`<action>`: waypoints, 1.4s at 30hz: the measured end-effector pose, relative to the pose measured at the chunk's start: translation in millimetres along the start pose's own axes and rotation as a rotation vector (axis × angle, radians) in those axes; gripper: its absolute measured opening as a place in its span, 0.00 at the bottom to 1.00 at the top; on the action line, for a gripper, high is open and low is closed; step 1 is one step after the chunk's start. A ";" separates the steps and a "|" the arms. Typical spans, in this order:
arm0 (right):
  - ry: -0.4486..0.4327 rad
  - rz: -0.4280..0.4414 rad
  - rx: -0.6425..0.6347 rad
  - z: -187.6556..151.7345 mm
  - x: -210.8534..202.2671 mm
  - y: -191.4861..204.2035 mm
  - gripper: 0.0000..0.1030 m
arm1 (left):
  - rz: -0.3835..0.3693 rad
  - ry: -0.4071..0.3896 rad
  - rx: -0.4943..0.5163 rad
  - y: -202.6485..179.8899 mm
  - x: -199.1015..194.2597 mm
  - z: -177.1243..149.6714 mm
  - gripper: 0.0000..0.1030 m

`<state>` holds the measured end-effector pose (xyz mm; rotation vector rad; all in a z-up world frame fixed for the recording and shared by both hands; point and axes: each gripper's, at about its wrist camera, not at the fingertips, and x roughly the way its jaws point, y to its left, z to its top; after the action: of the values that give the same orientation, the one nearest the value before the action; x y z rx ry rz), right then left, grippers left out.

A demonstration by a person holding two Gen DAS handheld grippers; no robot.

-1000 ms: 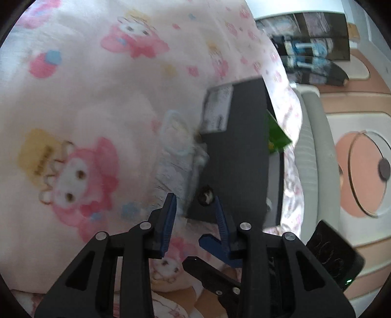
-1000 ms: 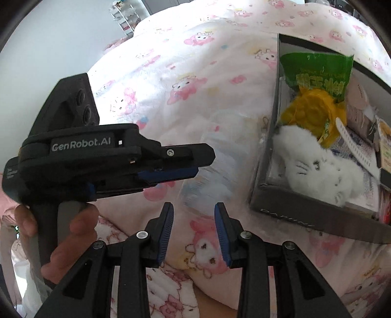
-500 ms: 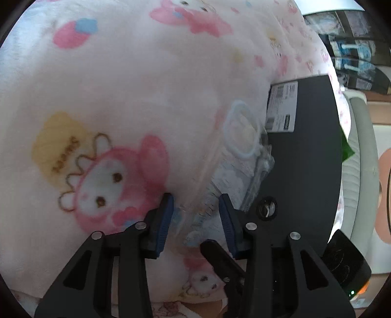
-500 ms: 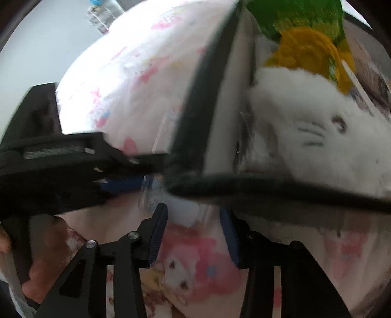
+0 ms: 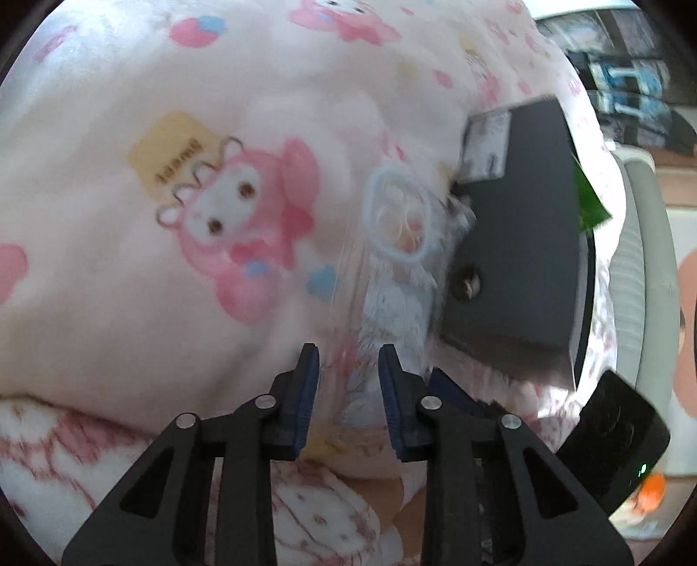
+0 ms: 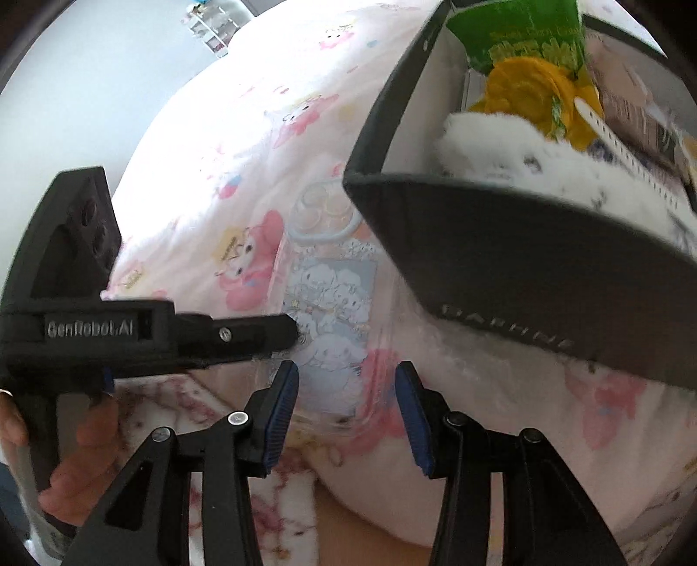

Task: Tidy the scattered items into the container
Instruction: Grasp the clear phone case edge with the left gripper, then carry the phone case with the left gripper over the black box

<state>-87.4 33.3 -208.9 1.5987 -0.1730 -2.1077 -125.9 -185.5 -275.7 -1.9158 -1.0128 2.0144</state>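
Your left hand-held gripper [image 5: 347, 383] stands narrowly parted around the phone case [image 6: 333, 300] at centre frame; your right hand-held gripper [image 6: 347, 413] gapes wide beside the box [image 6: 514, 257].

A bed covered by a white fleece blanket [image 5: 183, 109] printed with pink cartoon rabbits fills most of the scene in bright daylight. A plain pale wall [image 6: 109, 65] rises at far left behind the bed, with a small clear rack [image 6: 213, 26] against it. Peach-and-cream flooring [image 5: 679, 226] shows to the right.
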 end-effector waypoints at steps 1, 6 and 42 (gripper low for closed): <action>-0.005 0.000 0.004 2.7 0.8 -0.7 0.42 | -0.008 -0.005 -0.009 2.2 1.3 4.0 0.30; 0.025 0.042 0.053 14.5 21.2 -10.0 0.42 | -0.031 0.005 -0.021 5.3 19.5 17.0 0.33; -0.283 -0.083 -0.001 17.1 -179.1 -104.1 0.34 | -0.171 -0.100 0.434 -241.5 19.6 -31.8 0.29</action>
<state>-99.2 201.5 -87.2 1.3210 -0.2017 -2.3913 -175.3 17.8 -149.5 -1.4690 -0.6599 2.0397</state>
